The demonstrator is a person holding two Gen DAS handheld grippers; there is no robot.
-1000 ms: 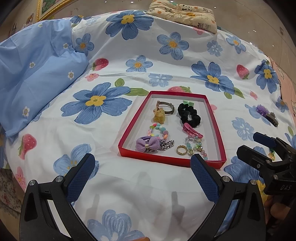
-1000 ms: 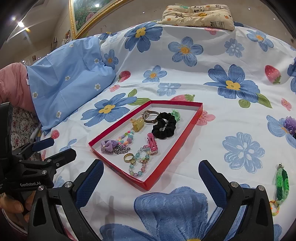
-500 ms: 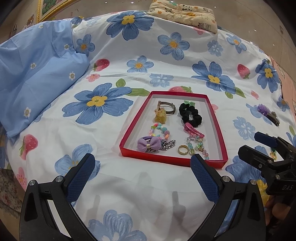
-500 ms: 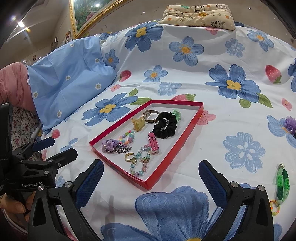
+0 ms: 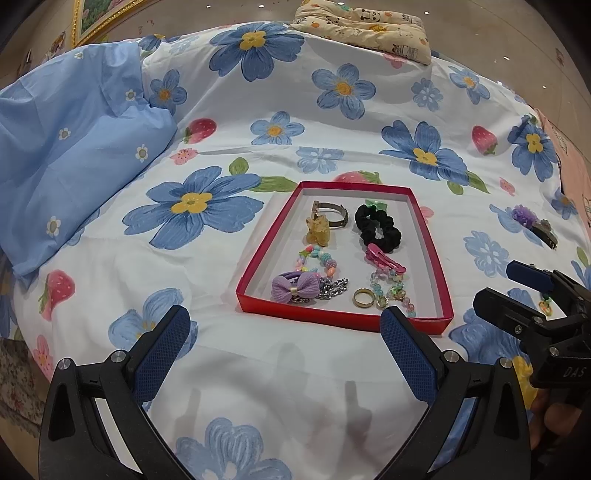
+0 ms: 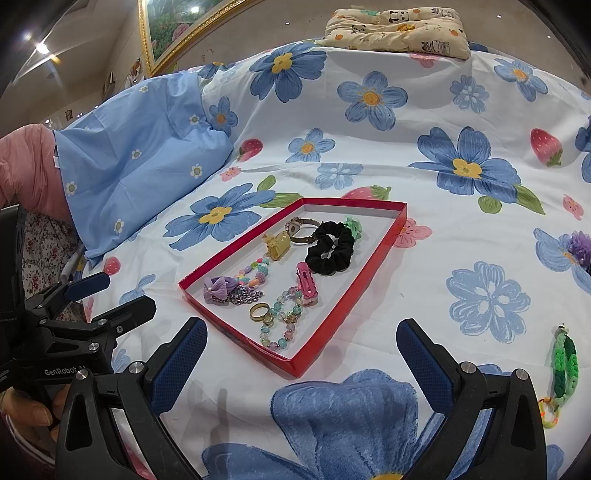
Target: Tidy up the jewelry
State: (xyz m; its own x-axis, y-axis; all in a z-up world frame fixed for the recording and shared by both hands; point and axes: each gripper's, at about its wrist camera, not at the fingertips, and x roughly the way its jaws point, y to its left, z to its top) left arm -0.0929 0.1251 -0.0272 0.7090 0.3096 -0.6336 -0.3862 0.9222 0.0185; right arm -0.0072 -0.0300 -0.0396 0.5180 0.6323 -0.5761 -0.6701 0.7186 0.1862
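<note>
Lying across the whole scene, a floral bedsheet (image 5: 332,122), with a plain blue pillow (image 5: 66,155) resting at ten o'clock and a panda-print cushion (image 6: 399,29) sitting at twelve. Sitting near the middle of the sheet, a red tray (image 5: 343,319) carrying the jewelry: black scrunchie (image 5: 378,229), purple bow (image 5: 295,286), beaded bracelet (image 6: 280,321), pink hair clip (image 5: 384,256), gold ring (image 5: 363,297). Lying outside the tray, a green braided bracelet (image 6: 563,363) at four o'clock of the right view and a purple flower clip (image 5: 532,221) at three o'clock of the left view. Hovering just short of the tray's near edge, left gripper (image 5: 284,341) and right gripper (image 6: 301,354), both spread wide and gripping nothing.
</note>
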